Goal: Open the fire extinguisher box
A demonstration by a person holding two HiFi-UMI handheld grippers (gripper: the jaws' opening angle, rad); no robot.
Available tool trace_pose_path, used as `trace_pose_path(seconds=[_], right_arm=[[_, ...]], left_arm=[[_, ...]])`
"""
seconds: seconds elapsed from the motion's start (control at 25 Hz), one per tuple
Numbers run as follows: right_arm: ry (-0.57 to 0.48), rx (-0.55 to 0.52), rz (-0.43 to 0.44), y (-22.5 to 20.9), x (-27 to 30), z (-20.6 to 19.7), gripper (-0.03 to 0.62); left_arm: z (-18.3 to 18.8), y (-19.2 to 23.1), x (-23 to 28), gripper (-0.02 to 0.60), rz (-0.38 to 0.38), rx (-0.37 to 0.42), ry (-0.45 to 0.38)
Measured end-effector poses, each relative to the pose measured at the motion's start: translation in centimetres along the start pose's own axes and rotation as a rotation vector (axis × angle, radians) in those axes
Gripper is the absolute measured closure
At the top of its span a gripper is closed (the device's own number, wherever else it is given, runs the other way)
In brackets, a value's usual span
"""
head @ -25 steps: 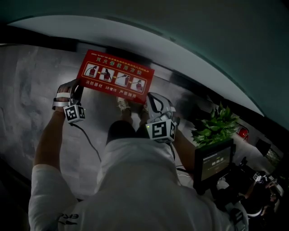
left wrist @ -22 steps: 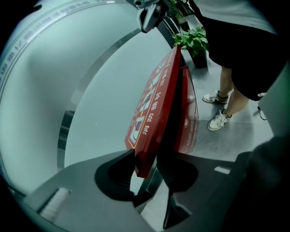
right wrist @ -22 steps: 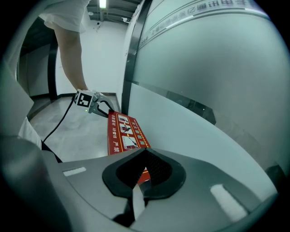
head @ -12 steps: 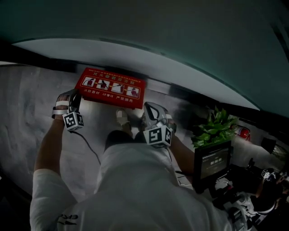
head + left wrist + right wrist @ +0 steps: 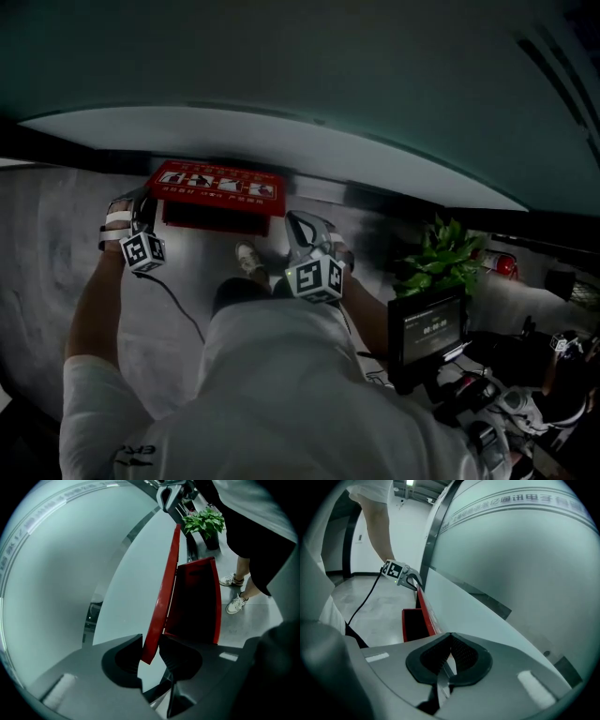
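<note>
1. Fire extinguisher box [image 5: 214, 216] sits on the floor [image 5: 178, 281] at the foot of the curved wall [image 5: 281, 141], at 11 o'clock in the head view. A potted plant [image 5: 441, 258] is at 3 o'clock, well apart.
2. The lid [image 5: 165, 583] is swung up toward the wall, and the box's dark mouth is exposed.
3. Left gripper [image 5: 151, 641]: its jaws have just been closing. They pinch the lid's corner, a pad on each face, at 6 o'clock in its own view.
4. Right gripper [image 5: 450, 639]: jaws pressed together, nothing between them. The tips are just beside the lid's other end; whether they touch it, I cannot tell.
5. Judged step: late in the lid lift, with the box mostly open.
6. Next move calls for carrying the lid back to the wall with a firm pinch, since the thin edge could slip.
</note>
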State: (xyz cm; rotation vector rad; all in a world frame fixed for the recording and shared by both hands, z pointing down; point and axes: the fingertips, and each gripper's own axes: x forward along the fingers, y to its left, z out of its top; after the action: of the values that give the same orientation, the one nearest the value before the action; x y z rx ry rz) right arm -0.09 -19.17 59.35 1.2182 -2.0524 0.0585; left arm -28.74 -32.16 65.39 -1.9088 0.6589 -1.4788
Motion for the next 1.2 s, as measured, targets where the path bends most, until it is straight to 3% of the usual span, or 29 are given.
trace_pose_path(seconds=[0.28, 0.92, 1.2], right_arm=[[-0.006, 0.026, -0.044, -2.2, 0.4, 0.3, 0.580], [0.058, -0.024, -0.099, -5.9, 5.0, 0.1, 0.555], [0.186, -0.005, -0.064, -6.9, 8.6, -1.7, 0.454]], left_arm=[[1.4, 3.4, 1.1, 0.476, 0.029, -0.011, -0.008], [2.5, 7.6, 4.7, 0.486, 0.041, 0.001, -0.025], [2.8, 8.9, 6.2, 0.486, 0.048, -0.007, -0.022]])
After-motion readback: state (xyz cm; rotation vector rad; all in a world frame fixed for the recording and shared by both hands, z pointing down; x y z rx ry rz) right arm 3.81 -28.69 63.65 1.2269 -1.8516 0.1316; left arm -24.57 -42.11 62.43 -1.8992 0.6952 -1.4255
